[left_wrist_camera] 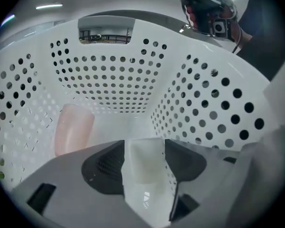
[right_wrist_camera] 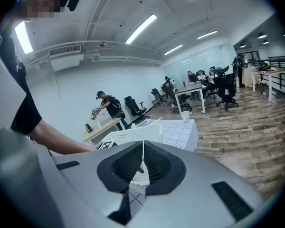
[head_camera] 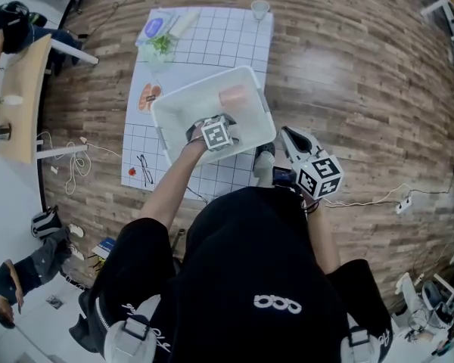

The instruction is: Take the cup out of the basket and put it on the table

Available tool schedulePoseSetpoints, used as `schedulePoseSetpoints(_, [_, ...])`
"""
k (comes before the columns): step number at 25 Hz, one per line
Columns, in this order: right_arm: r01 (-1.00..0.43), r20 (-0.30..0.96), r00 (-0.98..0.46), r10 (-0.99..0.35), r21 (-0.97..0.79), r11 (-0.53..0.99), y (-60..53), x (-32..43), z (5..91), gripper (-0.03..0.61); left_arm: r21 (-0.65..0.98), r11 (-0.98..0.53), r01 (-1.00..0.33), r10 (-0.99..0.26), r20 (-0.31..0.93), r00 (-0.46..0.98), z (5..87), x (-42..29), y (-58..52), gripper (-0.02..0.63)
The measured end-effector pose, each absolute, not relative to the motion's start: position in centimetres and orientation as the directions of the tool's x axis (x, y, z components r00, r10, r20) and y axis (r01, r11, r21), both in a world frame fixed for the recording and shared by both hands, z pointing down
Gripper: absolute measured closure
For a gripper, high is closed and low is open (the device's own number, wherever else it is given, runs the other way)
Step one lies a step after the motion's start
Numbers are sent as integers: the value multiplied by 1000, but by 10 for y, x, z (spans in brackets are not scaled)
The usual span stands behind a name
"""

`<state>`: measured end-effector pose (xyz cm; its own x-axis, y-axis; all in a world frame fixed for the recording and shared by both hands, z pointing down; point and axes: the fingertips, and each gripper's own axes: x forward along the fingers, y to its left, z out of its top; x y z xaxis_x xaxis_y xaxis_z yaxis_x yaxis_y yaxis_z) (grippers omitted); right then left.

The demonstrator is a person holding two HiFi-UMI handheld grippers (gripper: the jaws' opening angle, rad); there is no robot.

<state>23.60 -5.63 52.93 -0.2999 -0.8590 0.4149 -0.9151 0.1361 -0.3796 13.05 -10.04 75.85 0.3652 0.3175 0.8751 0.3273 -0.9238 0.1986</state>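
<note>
A white perforated basket (head_camera: 166, 116) stands on the grid-patterned table (head_camera: 212, 44). A pale pink cup (head_camera: 233, 97) lies on its side in the basket's far part. My left gripper (head_camera: 216, 121) reaches down inside the basket, near the front wall. In the left gripper view its jaws (left_wrist_camera: 145, 148) stand open with only the basket floor between them, and the cup (left_wrist_camera: 73, 129) lies ahead and to the left, apart from the fingers. My right gripper (head_camera: 290, 136) hangs shut and empty just outside the basket's right corner; in its own view the jaws (right_wrist_camera: 142, 148) meet.
A small white cup (head_camera: 260, 8) stands at the table's far edge. Packets of food (head_camera: 157, 29) and an orange item (head_camera: 148, 95) lie on the left side. A dark small object (head_camera: 144, 163) sits near the front left corner. Wooden floor surrounds the table; people and desks stand farther off.
</note>
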Motion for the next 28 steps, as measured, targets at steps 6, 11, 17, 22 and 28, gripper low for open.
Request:
schedulePoseSetpoints(6, [-910,429,-312,-848,-390,137,-58,232,540,554,218,-928,301,317,887,335,779,132,-95,342])
schedulePoseSetpoints(11, [-905,441,-347,-828,-389,171,-68,216,551,554,219,-935,277,305,896,322,794,132,-95,337])
schedulePoseSetpoints(17, [-902,456,-373,-808,-383,200,-74,203,556,554,228,-942,247,305,891,337,803,139,-98,333])
schedulePoseSetpoints(22, [-901,466,-377,-801,-385,200,-69,204,559,554,241,-944,227,311,881,356,802,142,-97,336])
schedulePoseSetpoints(28, [-900,463,-380,-801,-384,205,-68,204,559,554,219,-950,222,293,871,395,788,144,-98,342])
